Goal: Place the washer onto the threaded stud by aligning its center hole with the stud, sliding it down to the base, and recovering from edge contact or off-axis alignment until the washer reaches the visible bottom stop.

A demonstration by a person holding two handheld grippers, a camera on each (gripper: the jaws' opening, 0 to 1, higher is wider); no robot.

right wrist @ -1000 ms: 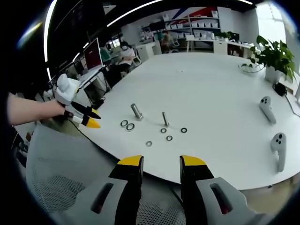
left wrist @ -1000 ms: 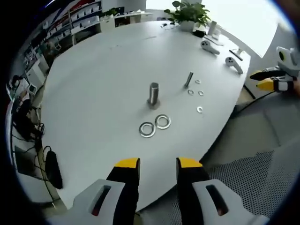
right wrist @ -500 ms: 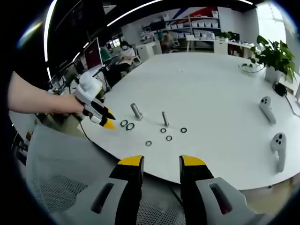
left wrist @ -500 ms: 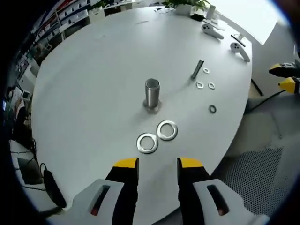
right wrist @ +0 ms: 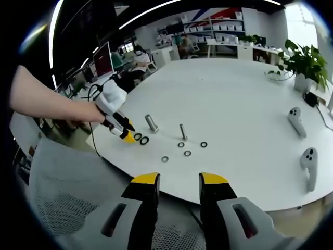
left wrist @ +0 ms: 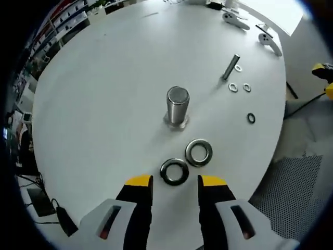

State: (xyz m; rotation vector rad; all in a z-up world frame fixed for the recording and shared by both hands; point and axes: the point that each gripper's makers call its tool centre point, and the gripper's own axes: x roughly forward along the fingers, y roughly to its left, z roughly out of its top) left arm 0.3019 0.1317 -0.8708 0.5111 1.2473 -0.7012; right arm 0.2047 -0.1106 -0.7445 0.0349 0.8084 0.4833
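A thick threaded stud (left wrist: 177,107) stands upright on the white table (left wrist: 104,94). Two large steel washers (left wrist: 175,172) (left wrist: 199,152) lie flat in front of it. My left gripper (left wrist: 176,182) hovers open just short of the nearer washer, nothing between its jaws. In the right gripper view a hand holds that left gripper (right wrist: 127,136) with its yellow tips beside the two washers (right wrist: 141,138) and the stud (right wrist: 151,123). My right gripper (right wrist: 179,179) hangs open off the table's edge, far from the parts.
A thin bolt (left wrist: 230,66) and small washers (left wrist: 240,87) lie to the right of the stud, one dark washer (left wrist: 251,118) closer. Two white controllers (right wrist: 295,120) (right wrist: 309,166) and a potted plant (right wrist: 304,62) sit at the far side. A mesh chair (right wrist: 73,208) is below the table edge.
My left gripper has moved in over the table toward the two large washers, which now lie just ahead of its jaws. The right gripper has stayed still.
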